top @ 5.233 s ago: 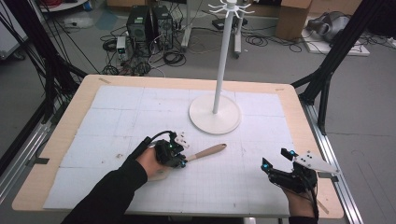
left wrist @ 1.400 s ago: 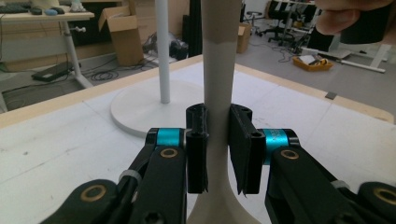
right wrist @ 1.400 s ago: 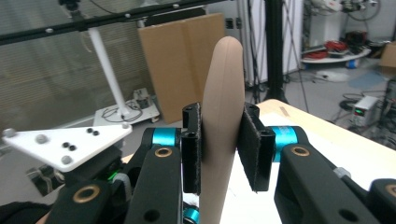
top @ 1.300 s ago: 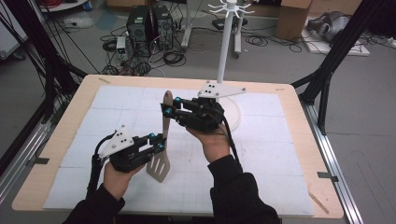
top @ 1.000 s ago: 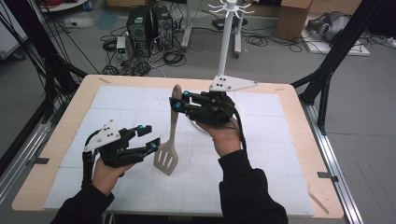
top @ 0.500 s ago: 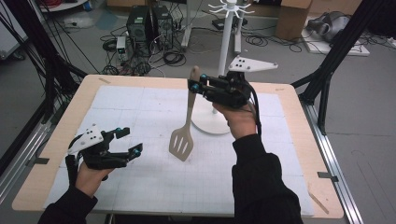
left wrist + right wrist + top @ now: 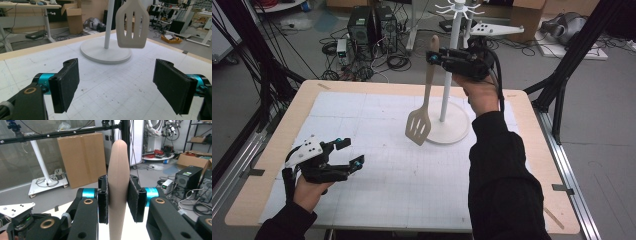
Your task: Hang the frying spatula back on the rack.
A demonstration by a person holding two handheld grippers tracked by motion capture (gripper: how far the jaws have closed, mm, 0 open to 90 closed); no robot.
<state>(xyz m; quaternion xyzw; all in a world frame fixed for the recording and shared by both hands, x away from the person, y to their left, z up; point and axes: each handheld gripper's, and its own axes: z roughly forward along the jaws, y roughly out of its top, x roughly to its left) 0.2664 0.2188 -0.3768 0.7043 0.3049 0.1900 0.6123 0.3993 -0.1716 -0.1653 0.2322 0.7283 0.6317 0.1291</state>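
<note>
- While the right hand-held gripper (image 7: 430,58) pinches the wooden handle of the spatula (image 7: 424,99) between its pads, the tool hangs blade down above the far half of the surface (image 7: 377,200), clear of it.
- Its slotted blade hovers just beside the round base of the white rack stand (image 7: 450,131), towards the left edge.
- Near the front left corner, the left hand-held gripper (image 7: 352,152) sits low over the surface, its jaws having just opened; they are spread wide with nothing between them.
- From the left gripper view, the blade hangs in front of the stand's pole.
</note>
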